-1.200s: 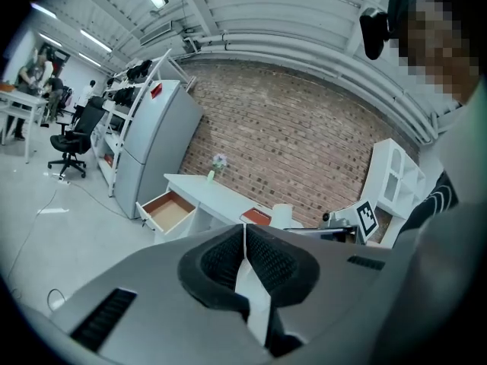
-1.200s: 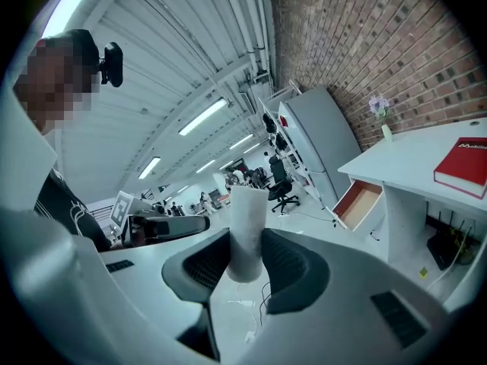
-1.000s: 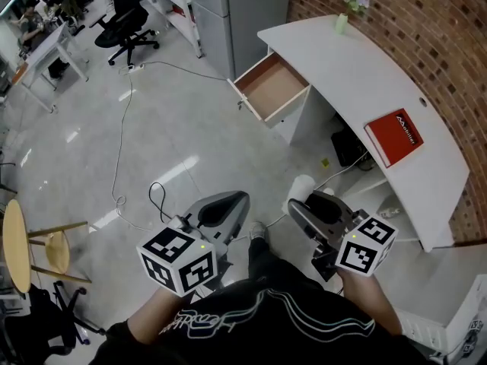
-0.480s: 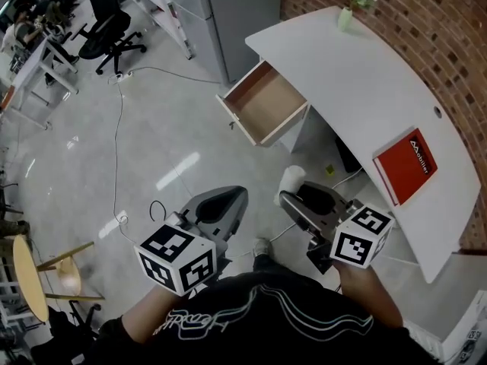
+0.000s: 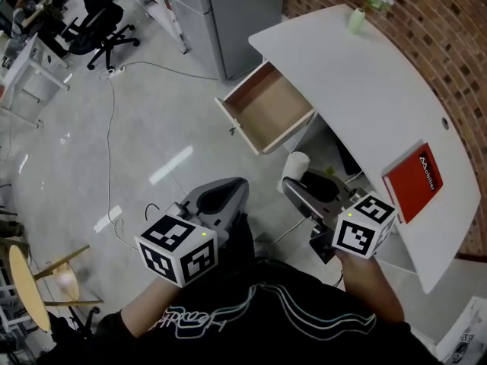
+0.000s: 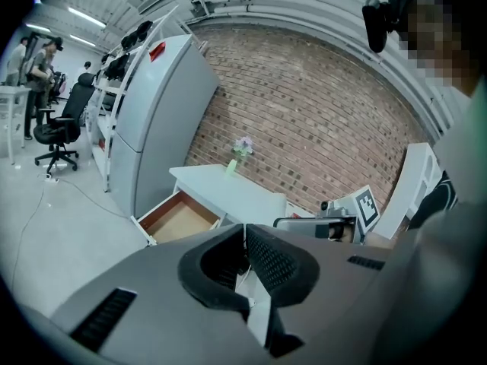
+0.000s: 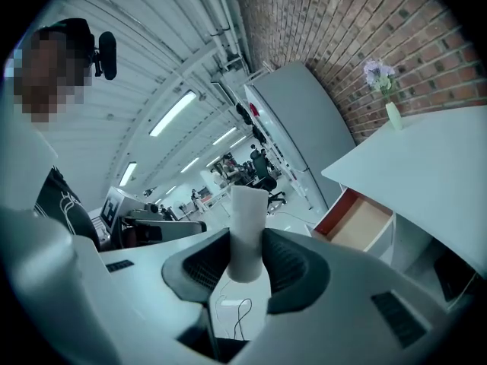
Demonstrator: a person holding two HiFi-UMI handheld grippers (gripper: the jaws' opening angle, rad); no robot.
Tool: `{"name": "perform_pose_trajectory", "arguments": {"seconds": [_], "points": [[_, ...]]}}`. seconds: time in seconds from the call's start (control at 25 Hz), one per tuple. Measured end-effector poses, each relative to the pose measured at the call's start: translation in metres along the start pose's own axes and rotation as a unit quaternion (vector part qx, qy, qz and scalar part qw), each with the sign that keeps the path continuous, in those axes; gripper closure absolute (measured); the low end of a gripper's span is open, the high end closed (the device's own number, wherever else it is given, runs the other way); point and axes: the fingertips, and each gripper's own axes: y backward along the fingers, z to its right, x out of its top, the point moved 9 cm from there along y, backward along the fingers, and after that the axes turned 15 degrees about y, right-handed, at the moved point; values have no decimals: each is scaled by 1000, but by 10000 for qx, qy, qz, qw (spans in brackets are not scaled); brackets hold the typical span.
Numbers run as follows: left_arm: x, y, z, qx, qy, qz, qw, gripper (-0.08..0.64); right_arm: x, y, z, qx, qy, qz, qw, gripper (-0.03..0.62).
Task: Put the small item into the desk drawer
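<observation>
White small item (image 7: 247,230), a plain cylinder, pinched upright between the dark pads of the right gripper (image 7: 245,268), top end poking out above them. Was held in the air just right of centre in the head view, near the front corner of the desk drawer (image 5: 266,112) but apart from it and outside it. Drawer pulled open toward the left of the frame, pale wooden bottom showing. Left gripper (image 5: 228,192) held low, left of centre, jaws pressed together at the tips with nothing between them. Stretched from upper centre down the right edge and set against a brick wall (image 5: 449,44): a curved white desk (image 5: 365,82). Laid on it at mid right, a red book (image 5: 415,185); placed near its top end, a small green vase (image 5: 356,20) with pale flowers. Parked at upper centre, a grey cabinet (image 5: 236,6). Trailed across the pale floor at left, a thin black cable (image 5: 110,120).
</observation>
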Motion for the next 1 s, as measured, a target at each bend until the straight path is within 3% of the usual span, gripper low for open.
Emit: {"name": "perform_pose_trajectory", "arguments": {"seconds": [0.52, 1.0], "points": [[111, -70, -128, -58, 259, -367, 9990, 531, 32, -136, 91, -489, -316, -521, 9969, 451], [128, -149, -249, 75, 641, -615, 9960, 531, 1, -244, 195, -816, -324, -1358, 9868, 451]]}}
